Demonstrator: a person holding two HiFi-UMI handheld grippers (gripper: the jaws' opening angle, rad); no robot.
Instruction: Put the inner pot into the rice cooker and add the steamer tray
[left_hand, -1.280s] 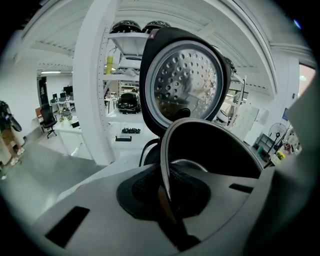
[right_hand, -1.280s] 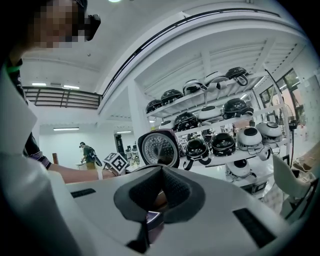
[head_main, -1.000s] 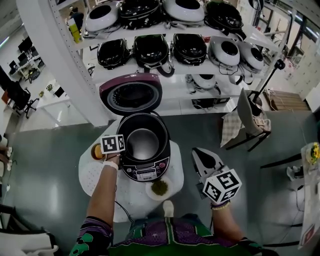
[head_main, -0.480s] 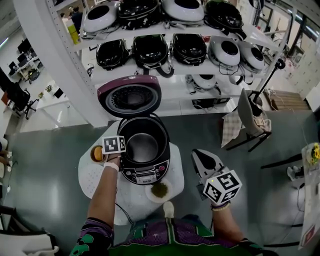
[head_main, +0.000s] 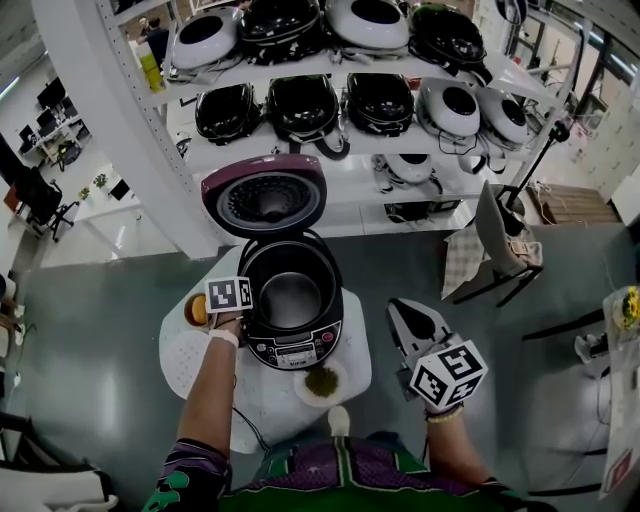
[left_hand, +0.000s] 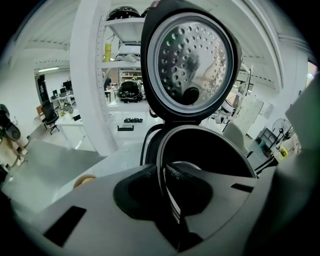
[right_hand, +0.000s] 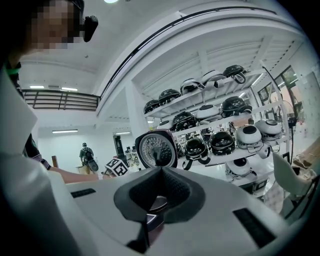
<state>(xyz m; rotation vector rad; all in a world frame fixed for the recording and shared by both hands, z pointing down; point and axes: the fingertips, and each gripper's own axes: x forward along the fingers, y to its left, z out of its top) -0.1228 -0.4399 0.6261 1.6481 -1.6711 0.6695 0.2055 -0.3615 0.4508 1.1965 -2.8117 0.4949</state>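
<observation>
The purple rice cooker (head_main: 296, 351) stands open on a small round white table (head_main: 265, 400), its lid (head_main: 265, 195) raised behind it. The metal inner pot (head_main: 291, 297) sits inside the cooker. My left gripper (head_main: 243, 312) is at the pot's left rim (left_hand: 161, 150). Its jaws have just been opening, and the thin rim still runs between them with a slit of light beside it. A white perforated steamer tray (head_main: 185, 355) lies on the table left of the cooker. My right gripper (head_main: 402, 312) hangs in the air right of the table, shut and empty (right_hand: 159, 167).
An orange round thing (head_main: 197, 310) lies by the left gripper. A small bowl of green stuff (head_main: 320, 380) and a white spoon (head_main: 338, 420) sit in front of the cooker. White shelves (head_main: 330, 70) of rice cookers stand behind. A chair (head_main: 495, 235) stands at the right.
The view has shifted a little. The left gripper stays at the pot's left rim and the right gripper has not moved.
</observation>
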